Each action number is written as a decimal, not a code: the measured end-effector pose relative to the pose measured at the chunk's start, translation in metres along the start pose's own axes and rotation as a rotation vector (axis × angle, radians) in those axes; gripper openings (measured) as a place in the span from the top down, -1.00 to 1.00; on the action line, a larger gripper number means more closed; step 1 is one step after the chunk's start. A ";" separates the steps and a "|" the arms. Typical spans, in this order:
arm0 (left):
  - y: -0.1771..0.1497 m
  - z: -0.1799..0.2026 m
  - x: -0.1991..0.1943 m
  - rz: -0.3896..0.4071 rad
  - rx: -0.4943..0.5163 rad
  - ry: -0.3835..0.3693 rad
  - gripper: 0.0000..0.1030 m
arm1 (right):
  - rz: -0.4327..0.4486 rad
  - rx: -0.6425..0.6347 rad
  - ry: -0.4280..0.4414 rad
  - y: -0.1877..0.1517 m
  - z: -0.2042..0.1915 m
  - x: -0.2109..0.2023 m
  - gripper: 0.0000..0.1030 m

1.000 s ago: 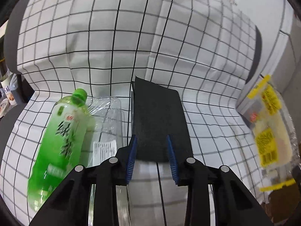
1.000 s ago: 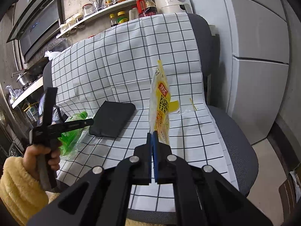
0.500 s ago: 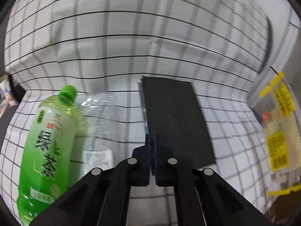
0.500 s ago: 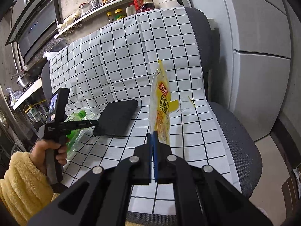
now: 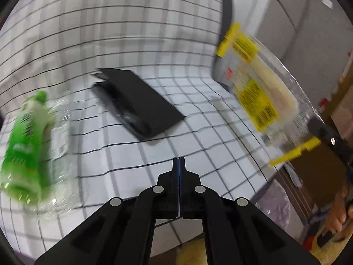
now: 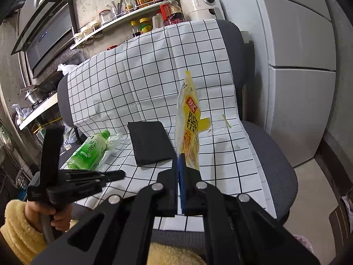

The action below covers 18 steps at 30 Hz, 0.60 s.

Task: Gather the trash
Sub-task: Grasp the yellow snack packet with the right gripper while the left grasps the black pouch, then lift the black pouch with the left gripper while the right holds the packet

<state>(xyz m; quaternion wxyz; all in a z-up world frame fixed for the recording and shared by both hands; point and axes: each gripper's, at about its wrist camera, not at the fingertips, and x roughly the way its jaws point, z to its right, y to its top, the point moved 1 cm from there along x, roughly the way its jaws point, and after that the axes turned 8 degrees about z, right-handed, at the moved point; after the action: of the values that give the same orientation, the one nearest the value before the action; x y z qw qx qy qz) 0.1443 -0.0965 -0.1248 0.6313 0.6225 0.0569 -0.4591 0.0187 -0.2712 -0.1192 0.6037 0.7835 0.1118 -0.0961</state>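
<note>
The checked cloth (image 6: pixel 154 84) is draped over the grey chair (image 6: pixel 271 161) and serves as the reference for all that follows; on its seat part, toward the left edge, lies the green bottle (image 6: pixel 91 149) on its side with a clear plastic wrapper (image 6: pixel 112 145) touching it; just right of these, near the middle of the cloth, lies a flat black pad (image 6: pixel 150 142) (nature not determinable, possibly not trash at all); a thin scrap (image 6: pixel 226 118) lies near the cloth's right edge.

The yellow snack packet (image 6: pixel 190 130) is held clear above the cloth, upright, its lower end pinched between the fingers of the right gripper (image 6: pixel 181 165); the grip appears firm. The left gripper (image 5: pixel 178 165) has its fingers pressed together on nothing, pointing over the cloth's front part; the left wrist view is heavily blurred, so fine detail there is unreliable.

Assessment: one item is collected and awaits disposal; bottle and wrapper are not yet taken. No bin is identifiable in either view; the next move likely calls for carrying the packet to one, or for parting the left fingers and aligning them across the bottle's body.
</note>
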 end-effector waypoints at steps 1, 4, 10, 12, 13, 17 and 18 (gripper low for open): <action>0.001 -0.003 -0.002 0.029 -0.007 0.038 0.89 | 0.000 0.002 -0.003 0.000 -0.001 -0.001 0.96; 0.010 -0.013 0.005 0.076 -0.070 0.082 0.26 | 0.005 0.000 -0.007 -0.001 -0.003 -0.004 0.96; 0.032 -0.015 0.046 0.090 -0.112 0.140 0.22 | 0.011 -0.010 -0.016 0.000 -0.001 -0.007 0.96; 0.036 -0.014 0.062 0.080 -0.108 0.160 0.24 | 0.013 -0.003 -0.022 0.001 0.003 -0.007 0.96; 0.039 -0.014 0.068 0.076 -0.110 0.160 0.28 | 0.012 0.001 -0.023 0.002 0.005 -0.007 0.96; 0.042 -0.017 0.078 0.046 -0.128 0.112 0.92 | 0.011 0.001 -0.027 0.003 0.009 -0.008 0.96; 0.042 -0.016 0.075 0.040 -0.131 0.081 0.93 | 0.012 -0.001 -0.028 0.003 0.009 -0.008 0.96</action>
<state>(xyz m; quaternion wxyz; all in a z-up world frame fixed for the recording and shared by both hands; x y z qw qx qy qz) 0.2225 -0.1295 -0.1461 0.6768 0.5990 0.0997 -0.4162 0.0114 -0.2811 -0.1162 0.6060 0.7825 0.0988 -0.1035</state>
